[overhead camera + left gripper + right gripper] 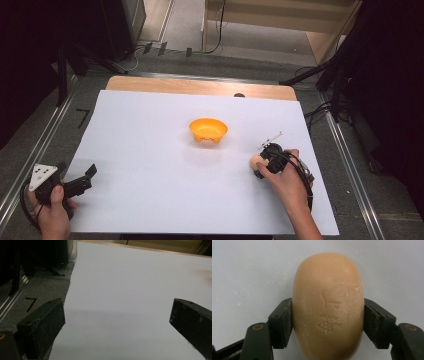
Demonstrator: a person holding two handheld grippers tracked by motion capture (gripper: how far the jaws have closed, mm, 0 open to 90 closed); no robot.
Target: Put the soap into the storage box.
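Right claw [328, 322] is clamped on the soap [328, 307], jaws part-way in, both pads pressed flat against its long sides. The tan oval bar, with its stamped mark facing up, sticks out past the jaw tips over the white sheet [249, 270]. In the high view the right claw [262, 162] sits at about 4 o'clock from the orange bowl [208, 130], near it but apart, with the soap [255, 161] peeking out on the claw's left side. The sheet's right edge is close by at 3 o'clock; bare white sheet lies between claw and bowl.

Left claw [84, 179] rests at the sheet's [150, 165] near left corner, at about 8 o'clock from the bowl and well apart from it. Its jaws stand wide with nothing between them, and the left gripper view [117, 322] looks along bare sheet [125, 290], the sheet's edge running just beside one jaw. The wooden counter [200, 86] shows as a strip at 12 o'clock.
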